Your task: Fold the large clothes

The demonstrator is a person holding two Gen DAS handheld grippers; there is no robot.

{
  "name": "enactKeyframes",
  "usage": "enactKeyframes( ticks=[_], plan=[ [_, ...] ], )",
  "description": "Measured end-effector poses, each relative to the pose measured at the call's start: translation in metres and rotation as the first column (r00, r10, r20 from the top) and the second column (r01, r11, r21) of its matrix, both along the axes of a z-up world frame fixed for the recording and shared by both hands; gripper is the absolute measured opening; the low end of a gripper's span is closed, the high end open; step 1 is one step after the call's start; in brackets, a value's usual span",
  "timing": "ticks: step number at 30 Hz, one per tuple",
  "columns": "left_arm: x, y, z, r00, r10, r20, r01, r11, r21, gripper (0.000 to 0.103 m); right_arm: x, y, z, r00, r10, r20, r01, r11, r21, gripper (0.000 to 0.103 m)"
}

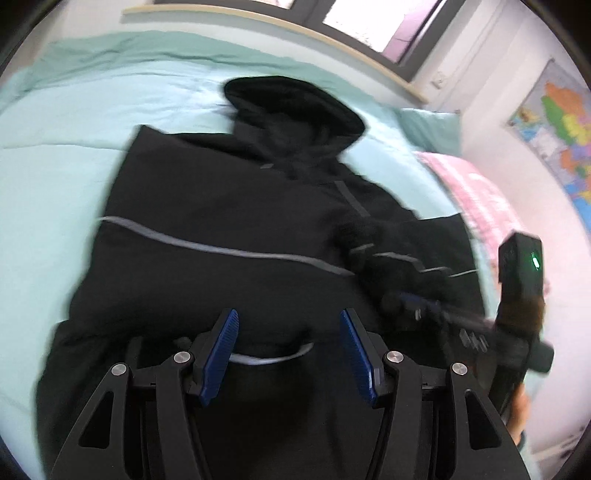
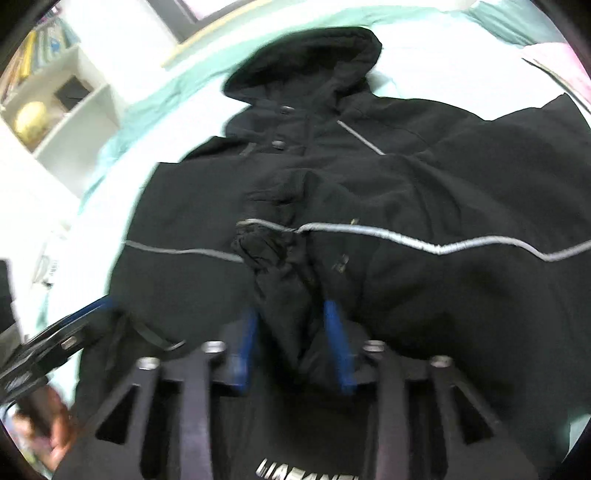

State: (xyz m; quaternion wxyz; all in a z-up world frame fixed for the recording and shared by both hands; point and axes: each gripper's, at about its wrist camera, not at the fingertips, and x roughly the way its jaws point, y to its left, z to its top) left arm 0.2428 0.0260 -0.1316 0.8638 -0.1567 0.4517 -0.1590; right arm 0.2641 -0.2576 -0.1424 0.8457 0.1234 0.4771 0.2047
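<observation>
A large black hooded jacket (image 1: pixel 221 206) with a grey reflective stripe lies spread on a mint green bed (image 1: pixel 55 147), hood towards the window. My left gripper (image 1: pixel 288 332) is open above the jacket's lower body and holds nothing. My right gripper (image 2: pixel 291 314) is shut on a bunched jacket sleeve (image 2: pixel 280 273), held over the jacket's front (image 2: pixel 443 192). The right gripper also shows in the left wrist view (image 1: pixel 424 306), at the right side of the jacket. The left gripper's fingers (image 2: pixel 85 314) show at the left edge of the right wrist view.
A pink pillow (image 1: pixel 476 195) lies at the bed's right end below a wall map (image 1: pixel 561 133). A window sill (image 1: pixel 295 29) runs along the bed's far side. A white shelf unit (image 2: pixel 55 103) with books stands left of the bed.
</observation>
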Motion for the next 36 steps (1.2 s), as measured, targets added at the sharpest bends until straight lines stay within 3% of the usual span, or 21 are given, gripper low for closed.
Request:
enactKeyframes(
  ticks=[1, 5, 11, 15, 16, 18, 19, 26, 32, 36],
  plan=[
    [0.003, -0.004, 0.0, 1.0, -0.013, -0.003, 0.013, 1.0, -0.022, 0.059, -0.01, -0.005, 0.009, 1.0, 0.012, 0.023, -0.012, 1.0, 0.02, 0.065],
    [0.03, -0.03, -0.007, 0.997, -0.066, -0.038, 0.062, 0.993, -0.103, 0.059, -0.039, -0.027, 0.038, 0.995, -0.009, 0.104, 0.011, 1.0, -0.013, 0.065],
    [0.067, -0.073, -0.033, 0.992, -0.068, -0.111, 0.057, 0.993, -0.1, 0.059, -0.057, -0.069, 0.053, 0.979, -0.103, 0.174, 0.132, 0.977, -0.17, 0.065],
    [0.079, -0.093, -0.047, 0.992, -0.049, -0.113, 0.046, 0.998, -0.034, 0.058, -0.062, -0.095, 0.061, 0.966, -0.159, 0.206, 0.205, 0.952, -0.227, 0.065],
    [0.08, -0.097, -0.047, 0.995, -0.042, -0.095, 0.041, 0.999, -0.015, 0.051, -0.065, -0.102, 0.064, 0.961, -0.17, 0.219, 0.221, 0.947, -0.232, 0.065],
    [0.082, -0.101, -0.046, 0.996, -0.045, -0.073, 0.046, 0.999, 0.017, 0.024, -0.068, -0.113, 0.068, 0.95, -0.2, 0.239, 0.258, 0.935, -0.243, 0.066],
    [0.082, -0.101, -0.045, 0.997, -0.042, -0.064, 0.043, 0.999, 0.016, 0.023, -0.07, -0.122, 0.071, 0.941, -0.227, 0.252, 0.29, 0.923, -0.251, 0.066],
    [0.068, -0.044, 0.005, 0.995, 0.031, 0.092, -0.026, 0.999, -0.047, 0.02, -0.061, -0.167, 0.074, 0.911, -0.354, 0.209, 0.393, 0.9, -0.188, 0.066],
    [0.051, 0.049, 0.033, 0.978, 0.149, 0.147, -0.148, 0.989, -0.02, 0.02, -0.02, -0.135, 0.061, 0.951, -0.285, 0.117, 0.3, 0.943, -0.146, 0.066],
    [0.043, 0.112, 0.007, 0.968, 0.247, 0.053, -0.245, 0.969, -0.035, 0.02, 0.002, -0.087, 0.049, 0.971, -0.213, 0.106, 0.23, 0.953, -0.196, 0.066]
  ],
)
